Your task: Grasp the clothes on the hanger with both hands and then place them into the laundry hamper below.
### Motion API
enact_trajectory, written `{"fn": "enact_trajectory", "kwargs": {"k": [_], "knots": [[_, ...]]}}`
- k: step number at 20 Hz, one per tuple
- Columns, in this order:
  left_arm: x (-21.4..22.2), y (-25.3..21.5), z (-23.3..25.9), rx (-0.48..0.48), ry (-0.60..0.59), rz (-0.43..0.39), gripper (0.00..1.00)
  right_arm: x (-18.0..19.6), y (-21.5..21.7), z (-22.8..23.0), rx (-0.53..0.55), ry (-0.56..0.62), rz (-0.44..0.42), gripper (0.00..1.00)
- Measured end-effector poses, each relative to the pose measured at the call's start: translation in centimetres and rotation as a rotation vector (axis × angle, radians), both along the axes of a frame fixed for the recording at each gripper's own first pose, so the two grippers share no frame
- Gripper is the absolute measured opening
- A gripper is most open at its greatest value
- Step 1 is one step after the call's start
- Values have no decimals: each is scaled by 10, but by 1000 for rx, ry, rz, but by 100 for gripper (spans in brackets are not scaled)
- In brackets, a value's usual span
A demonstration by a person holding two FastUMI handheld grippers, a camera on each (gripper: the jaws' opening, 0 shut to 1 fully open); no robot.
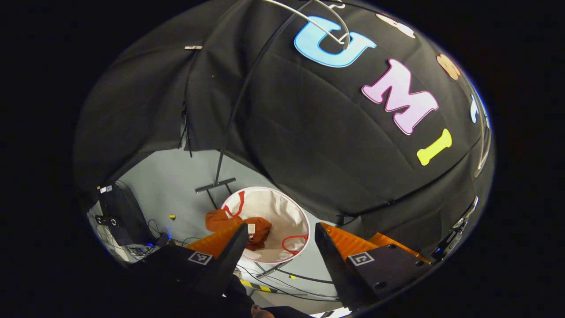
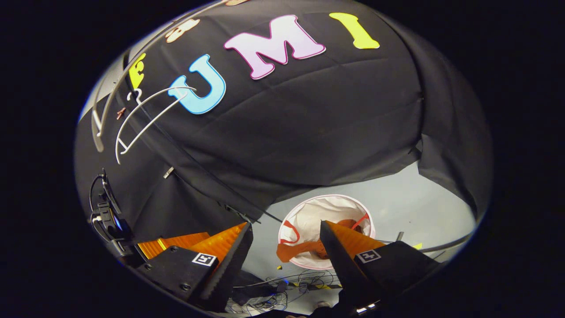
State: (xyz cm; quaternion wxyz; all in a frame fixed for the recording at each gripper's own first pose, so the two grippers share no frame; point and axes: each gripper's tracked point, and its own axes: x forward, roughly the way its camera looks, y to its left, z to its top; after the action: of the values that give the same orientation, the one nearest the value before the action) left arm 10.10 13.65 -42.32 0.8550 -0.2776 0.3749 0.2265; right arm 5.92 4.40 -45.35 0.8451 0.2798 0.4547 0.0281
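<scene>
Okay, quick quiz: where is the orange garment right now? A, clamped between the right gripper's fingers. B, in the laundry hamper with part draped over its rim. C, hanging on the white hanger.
B: the orange garment lies in the laundry hamper, part spilling over its rim; the white hanger is bare.

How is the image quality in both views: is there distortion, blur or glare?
Left gripper view: strong fisheye bending, so the rack pole curves; the hamper and orange garment are sharp, without glare. Right gripper view: the same bending curves the hanger; the floor is evenly lit, and the hamper is clear.
</scene>
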Motion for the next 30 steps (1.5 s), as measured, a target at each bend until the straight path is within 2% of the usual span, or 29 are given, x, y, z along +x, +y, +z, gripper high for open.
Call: {"fn": "enact_trajectory", "kwargs": {"k": [1, 2, 5, 12, 15, 20, 21, 23, 27, 28, 29, 30], "knots": [[-10, 5, 13, 12, -23, -1, 92, -7, 2, 11, -4, -26, 0, 99], [-19, 9, 23, 27, -45, -3, 95, -15, 5, 21, -16, -56, 8, 99], [-45, 17, 69, 96, -119, -42, 96, -33, -1, 63, -91, -167, 20, 99], [-99, -6, 205, 291, -381, -224, 95, -77, -17, 200, -300, -446, -20, 100], [-119, -11, 250, 402, -485, -268, 95, -88, -19, 270, -399, -617, -52, 98], [-143, -44, 329, 513, -688, -340, 95, -102, -44, 345, -494, -790, -161, 100], [-148, -50, 341, 538, -727, -350, 92, -109, -48, 356, -503, -814, -181, 99], [-153, -65, 360, 570, -787, -369, 95, -117, -55, 379, -525, -862, -208, 99], [-160, -85, 377, 644, -841, -372, 95, -127, -63, 403, -545, -911, -207, 98], [-161, -91, 377, 656, -846, -375, 92, -129, -63, 412, -545, -938, -205, 100], [-161, -98, 378, 660, -857, -376, 98, -128, -65, 419, -558, -965, -203, 100], [-159, -104, 378, 659, -864, -375, 92, -127, -69, 419, -574, -973, -193, 97]]}}
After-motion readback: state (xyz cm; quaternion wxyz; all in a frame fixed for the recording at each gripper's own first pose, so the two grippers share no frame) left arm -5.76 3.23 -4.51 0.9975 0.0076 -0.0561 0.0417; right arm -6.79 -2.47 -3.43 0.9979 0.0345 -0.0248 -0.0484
